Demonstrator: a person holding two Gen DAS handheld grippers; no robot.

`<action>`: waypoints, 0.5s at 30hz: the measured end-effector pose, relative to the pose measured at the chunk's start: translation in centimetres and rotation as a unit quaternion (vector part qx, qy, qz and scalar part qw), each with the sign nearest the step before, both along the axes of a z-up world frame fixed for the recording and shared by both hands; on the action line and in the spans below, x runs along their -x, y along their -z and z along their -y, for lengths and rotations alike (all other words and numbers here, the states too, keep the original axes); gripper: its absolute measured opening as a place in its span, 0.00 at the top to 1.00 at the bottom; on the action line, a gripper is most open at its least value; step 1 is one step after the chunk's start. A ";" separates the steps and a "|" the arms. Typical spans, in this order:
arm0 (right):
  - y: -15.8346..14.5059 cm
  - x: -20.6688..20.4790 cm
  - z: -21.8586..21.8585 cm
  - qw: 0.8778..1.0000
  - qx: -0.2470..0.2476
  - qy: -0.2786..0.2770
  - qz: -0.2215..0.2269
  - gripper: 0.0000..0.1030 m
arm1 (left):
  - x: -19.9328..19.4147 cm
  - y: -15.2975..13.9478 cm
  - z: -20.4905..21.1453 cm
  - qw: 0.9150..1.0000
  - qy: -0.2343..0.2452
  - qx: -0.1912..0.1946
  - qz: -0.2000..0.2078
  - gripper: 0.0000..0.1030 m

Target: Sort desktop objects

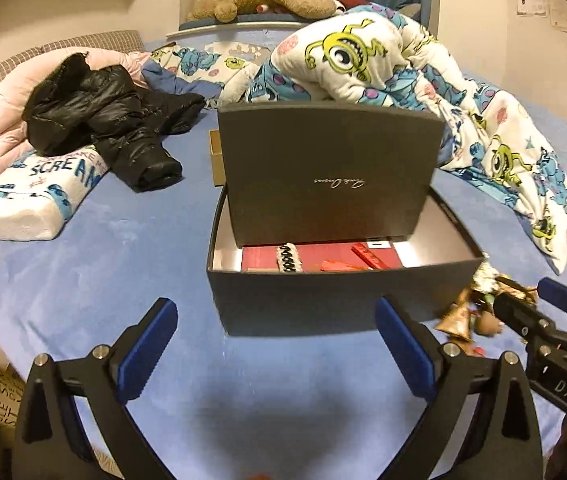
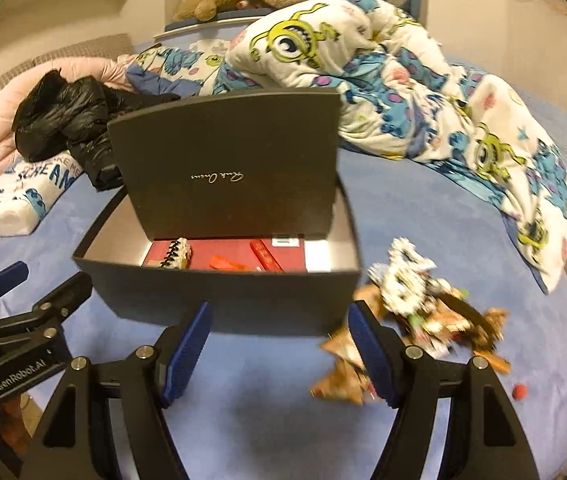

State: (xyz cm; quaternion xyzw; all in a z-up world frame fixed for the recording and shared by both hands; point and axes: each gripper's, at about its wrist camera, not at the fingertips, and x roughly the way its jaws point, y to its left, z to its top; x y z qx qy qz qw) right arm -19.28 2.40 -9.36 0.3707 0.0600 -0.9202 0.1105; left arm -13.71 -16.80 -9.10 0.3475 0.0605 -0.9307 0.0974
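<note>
A dark grey box (image 1: 323,300) sits on the blue bedspread (image 1: 103,272), its lid (image 1: 329,168) tipped up against the far wall of the box, so only a low slot at the front stays open. Through that slot show a red book (image 1: 261,259), a black-and-white beaded band (image 1: 289,261) and a red stick (image 1: 369,257).

In the left wrist view the left gripper (image 1: 277,350) hangs short of the box's front wall, at six o'clock from it; its fingers (image 1: 149,350) are spread wide with only bedspread between them, holding nothing. The right gripper (image 2: 279,354) stands about as far back, fingers partly spread and also empty, though its right finger overlaps the edge of a blurred heap of trinkets (image 2: 415,304). That heap lies at about four o'clock from the box, just beside its front right corner, with a small red ball (image 2: 519,391) a little apart at its five o'clock.

Beyond the lid, at twelve to two o'clock, a monster-print quilt (image 1: 363,60) is bunched up. A black puffer jacket (image 1: 103,120) and a printed pillow (image 1: 39,204) lie at ten o'clock, a small tan box (image 1: 216,162) peeps out behind the lid's left edge, and a plush bear (image 1: 259,0) rests on the headboard ledge. Open bedspread runs along the near side and to the left of the box.
</note>
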 end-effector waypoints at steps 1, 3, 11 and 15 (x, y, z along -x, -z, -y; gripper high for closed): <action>-0.2 -0.6 -0.3 1.000 -0.001 0.002 0.000 0.28 | -0.7 -0.6 -0.4 1.000 0.002 0.002 -0.002 0.00; -1.1 -2.4 -1.3 1.000 -0.005 0.005 0.000 0.27 | -2.3 -2.0 -1.4 1.000 0.003 0.007 -0.008 0.00; -4.8 -8.5 -4.9 1.000 -0.001 0.013 -0.028 0.22 | -7.3 -4.7 -6.8 0.999 0.019 0.026 -0.015 0.00; -5.9 -10.7 -6.9 0.999 0.005 0.025 -0.039 0.21 | -8.7 -4.8 -8.2 0.999 0.023 0.018 -0.016 0.00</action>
